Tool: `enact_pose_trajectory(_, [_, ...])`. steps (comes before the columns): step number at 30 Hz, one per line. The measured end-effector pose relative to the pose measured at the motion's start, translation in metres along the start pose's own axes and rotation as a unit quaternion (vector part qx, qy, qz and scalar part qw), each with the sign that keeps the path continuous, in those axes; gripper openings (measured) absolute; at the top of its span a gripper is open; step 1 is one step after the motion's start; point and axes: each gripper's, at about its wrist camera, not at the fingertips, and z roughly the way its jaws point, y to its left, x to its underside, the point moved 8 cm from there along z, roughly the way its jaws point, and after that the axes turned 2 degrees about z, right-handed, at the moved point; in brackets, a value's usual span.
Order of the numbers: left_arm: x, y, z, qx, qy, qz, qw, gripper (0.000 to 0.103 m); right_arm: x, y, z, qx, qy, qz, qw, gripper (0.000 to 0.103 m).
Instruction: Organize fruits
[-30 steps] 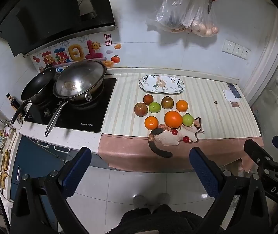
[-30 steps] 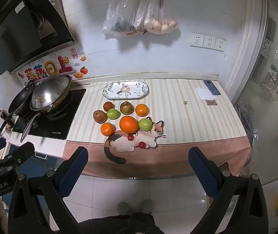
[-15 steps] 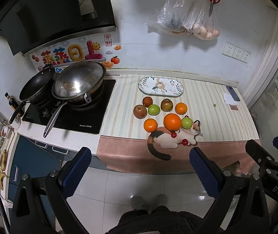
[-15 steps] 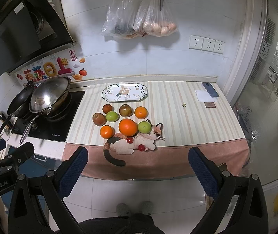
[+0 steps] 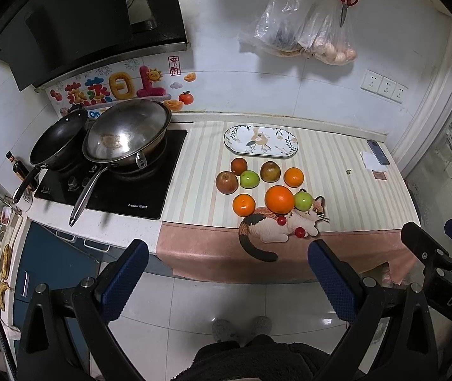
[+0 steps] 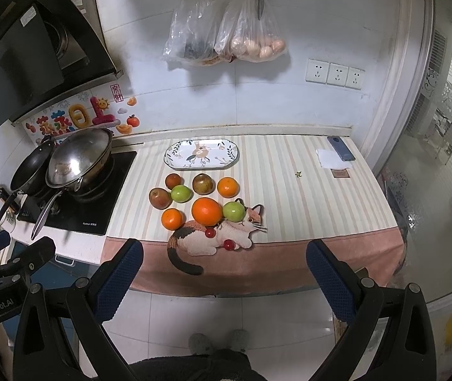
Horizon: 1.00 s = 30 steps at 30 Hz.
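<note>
Left gripper [image 5: 227, 265] and right gripper [image 6: 224, 263] both spread wide, holding nothing, hanging over floor near counter edge. Eight fruits clustered on striped mat [image 5: 346, 171], centre of counter: big orange [image 5: 279, 199] touching green apple [image 5: 303, 201] at near side. Plate [image 5: 260, 140] just beyond cluster, bare. Wok [image 5: 127, 133] on hob at left.

Bench [image 5: 346, 171] w/ striped cloth, pink front edge. On it: oval plate [image 5: 260, 142] at back, empty; in front, fruit cluster – 3 oranges, big one [image 5: 279, 199] touching green apple [image 5: 303, 201], 2nd green apple [image 5: 249, 179], 3 brownish-red fruits. 2 small red fruits [image 5: 281, 220] near front. Phone [image 5: 378, 152] + paper far right. Hob [image 5: 111, 184] w/ 2 pans at left.
</note>
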Motion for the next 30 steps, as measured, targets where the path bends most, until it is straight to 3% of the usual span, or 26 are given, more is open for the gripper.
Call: enact_pose_trajectory(30, [-0.009, -0.010, 0.008, 0.001, 0.003, 0.003, 1.0000, 0.103, -0.007, -0.001, 0.003, 0.001, 0.000, 0.000, 1.000, 0.103])
